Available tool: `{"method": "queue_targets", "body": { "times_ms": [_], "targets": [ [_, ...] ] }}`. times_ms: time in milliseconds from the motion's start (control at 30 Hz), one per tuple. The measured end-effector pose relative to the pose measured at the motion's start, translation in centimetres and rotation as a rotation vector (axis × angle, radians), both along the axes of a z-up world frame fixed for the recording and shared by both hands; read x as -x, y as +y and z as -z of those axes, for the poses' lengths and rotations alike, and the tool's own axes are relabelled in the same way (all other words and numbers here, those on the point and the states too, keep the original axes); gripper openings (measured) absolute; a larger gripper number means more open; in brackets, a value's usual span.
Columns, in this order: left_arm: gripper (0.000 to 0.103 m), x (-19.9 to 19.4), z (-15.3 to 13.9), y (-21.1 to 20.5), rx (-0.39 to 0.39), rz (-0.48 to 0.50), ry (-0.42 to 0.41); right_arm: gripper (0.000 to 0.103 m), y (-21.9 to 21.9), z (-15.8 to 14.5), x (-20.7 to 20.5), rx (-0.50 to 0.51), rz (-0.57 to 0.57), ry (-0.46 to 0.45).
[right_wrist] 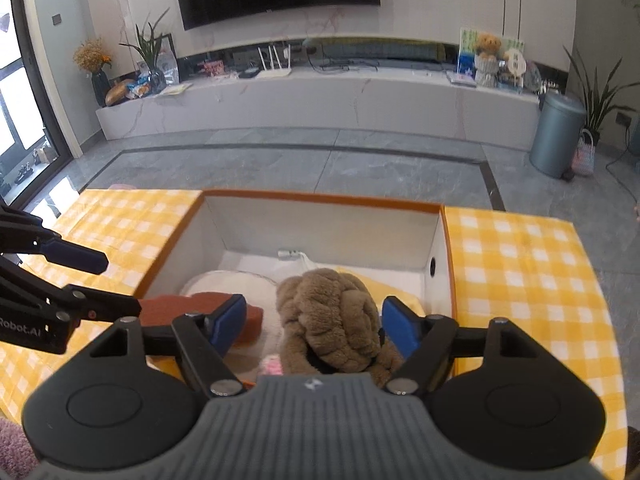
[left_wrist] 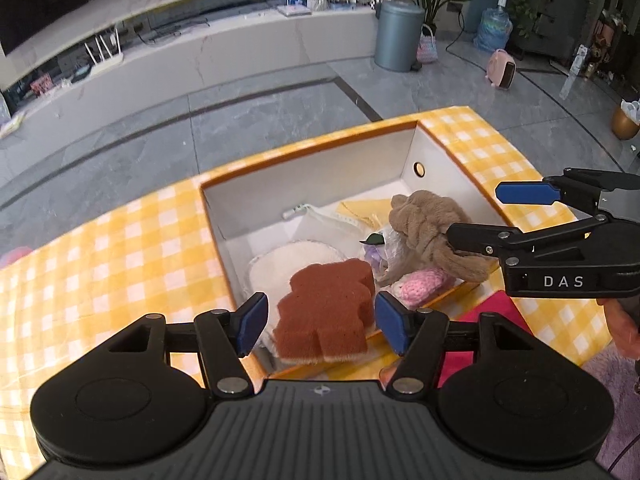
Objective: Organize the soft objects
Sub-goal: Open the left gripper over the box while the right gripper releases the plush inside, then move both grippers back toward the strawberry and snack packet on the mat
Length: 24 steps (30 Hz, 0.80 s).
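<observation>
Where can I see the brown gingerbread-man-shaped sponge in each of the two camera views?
Left wrist view: brown gingerbread-man-shaped sponge low centre, between the left claw's blue pads.
Right wrist view: sponge at lower left, partly hidden by claws.
Shared landmark: the tan knotted plush toy in the orange-rimmed box.

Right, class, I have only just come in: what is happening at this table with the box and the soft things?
A person holds a gripper in each hand over an open box on a yellow checked tablecloth. The left gripper, open, frames a brown sponge lying in the box. The right gripper, also open, straddles a tan plush toy beside it. Neither thing is gripped.
</observation>
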State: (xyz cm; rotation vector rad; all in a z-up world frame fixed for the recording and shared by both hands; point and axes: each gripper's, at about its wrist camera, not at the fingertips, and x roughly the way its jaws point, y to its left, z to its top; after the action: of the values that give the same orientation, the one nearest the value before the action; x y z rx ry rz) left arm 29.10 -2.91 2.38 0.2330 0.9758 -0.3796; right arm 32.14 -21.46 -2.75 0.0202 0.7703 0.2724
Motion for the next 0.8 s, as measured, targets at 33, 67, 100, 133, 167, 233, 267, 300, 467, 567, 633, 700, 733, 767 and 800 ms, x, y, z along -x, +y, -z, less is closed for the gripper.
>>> {"method": "queue_targets", "body": {
  "times_ms": [33, 67, 100, 133, 167, 233, 267, 300, 467, 567, 633, 700, 733, 767, 800],
  "targets": [
    [0.072, 0.6, -0.5, 0.1, -0.005, 0.002, -0.015, 0.079, 0.0, -0.4, 0.5, 0.004, 0.001, -0.009],
    [0.072, 1.2, -0.9, 0.1, -0.011, 0.004, -0.031, 0.080, 0.0, -0.8, 1.2, 0.006, 0.003, -0.019],
    [0.072, 1.9, -1.4, 0.2, -0.016, 0.008, -0.048, 0.080, 0.0, -1.1, 1.7, 0.004, 0.004, -0.029],
    [0.072, 2.6, -2.0, 0.3, -0.019, 0.011, -0.065, 0.080, 0.0, -1.4, 2.4, 0.001, 0.005, -0.037],
    [0.072, 3.2, -2.5, 0.4, -0.019, 0.014, -0.080, 0.080, -0.1, -1.6, 3.0, -0.001, 0.007, -0.040],
    [0.072, 4.7, -3.3, 0.6, -0.018, 0.022, -0.099, 0.080, -0.1, -1.9, 4.4, -0.003, 0.013, -0.041],
    [0.072, 5.3, -3.5, 0.7, -0.020, 0.026, -0.106, 0.080, 0.1, -2.1, 5.0, -0.003, 0.014, -0.041],
    [0.072, 6.0, -3.7, 0.7, -0.026, 0.028, -0.112, 0.080, 0.1, -2.3, 5.8, -0.002, 0.015, -0.044],
    [0.072, 9.6, -4.0, 1.1, -0.050, 0.058, -0.106, 0.080, 0.6, -2.6, 9.7, -0.020, 0.002, -0.042],
    [0.072, 11.5, -3.6, 1.5, -0.061, 0.077, -0.087, 0.080, 0.9, -2.3, 11.9, -0.035, -0.002, -0.023],
    [0.072, 12.8, -3.1, 1.7, -0.068, 0.089, -0.081, 0.080, 1.2, -1.9, 13.3, -0.032, -0.002, -0.018],
    [0.072, 14.2, -2.5, 2.0, -0.066, 0.096, -0.070, 0.080, 1.8, -1.3, 14.7, -0.022, -0.005, -0.009],
    [0.072, 14.7, -2.2, 2.2, -0.062, 0.097, -0.062, 0.080, 2.0, -1.0, 15.3, -0.019, -0.006, -0.002],
    [0.072, 15.2, -1.8, 2.4, -0.058, 0.095, -0.054, 0.080, 2.3, -0.6, 15.9, -0.018, -0.008, 0.007],
    [0.072, 15.8, -1.6, 2.8, -0.054, 0.093, -0.047, 0.080, 2.5, -0.1, 16.4, -0.018, -0.012, 0.018]
  ]
}}
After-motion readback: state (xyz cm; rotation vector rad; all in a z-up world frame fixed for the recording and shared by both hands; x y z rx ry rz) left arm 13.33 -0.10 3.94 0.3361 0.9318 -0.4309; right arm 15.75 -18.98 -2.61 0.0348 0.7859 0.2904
